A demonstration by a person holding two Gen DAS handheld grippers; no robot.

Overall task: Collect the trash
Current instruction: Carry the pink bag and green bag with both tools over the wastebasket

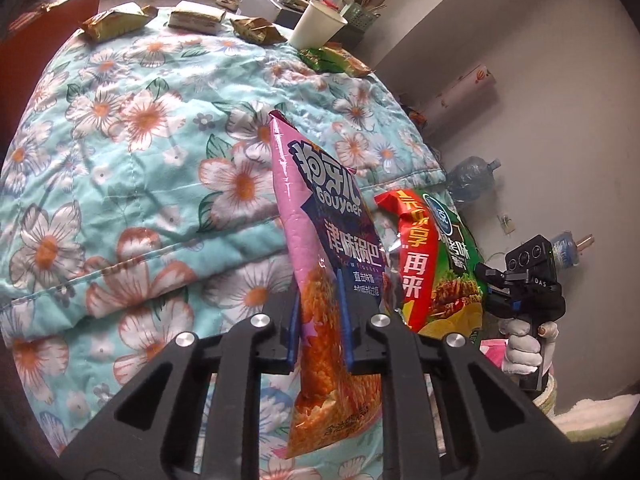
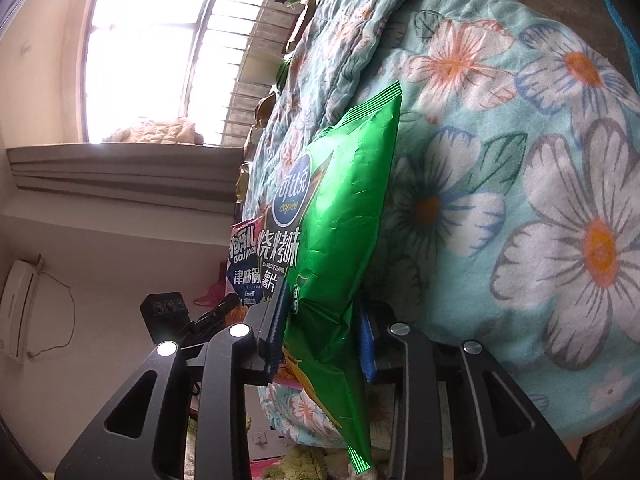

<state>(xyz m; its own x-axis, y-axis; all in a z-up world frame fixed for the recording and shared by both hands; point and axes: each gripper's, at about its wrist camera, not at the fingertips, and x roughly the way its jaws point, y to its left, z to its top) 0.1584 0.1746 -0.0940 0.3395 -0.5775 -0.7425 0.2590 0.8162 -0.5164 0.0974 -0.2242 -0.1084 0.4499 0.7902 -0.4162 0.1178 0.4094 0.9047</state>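
Pink-and-purple glossy foil snack bag [image 1: 320, 272], pinched between the blue pads of the left hand-held gripper [image 1: 322, 332], lifted off the bed. Long axis running from 6 o'clock up to 12 in the left wrist view, sealed top edge pointing to 12, slightly toward 11, printed face turned to 3 o'clock. Green crinkled foil crisp bag with a red band [image 2: 344, 216], clamped the same way in the right hand-held gripper [image 2: 320, 332], long axis again 6 to 12, upper seal leaning toward 1 o'clock. Seen from the left, hanging just beside the pink bag at 3 o'clock.

Step in hand, by judgement: both pieces picked up and in carry, not yet dropped anywhere. No bin visible in either view, so next move calls for finding one and keeping both pinches firm on slippery foil.

Behind, turquoise floral quilt [image 1: 140, 140] covering the bed. At 12 o'clock along its far edge, gold-brown crumpled wrappers [image 1: 114, 20], a white paper cup [image 1: 318, 24] and a green wrapper [image 1: 332, 60], likely left to collect.
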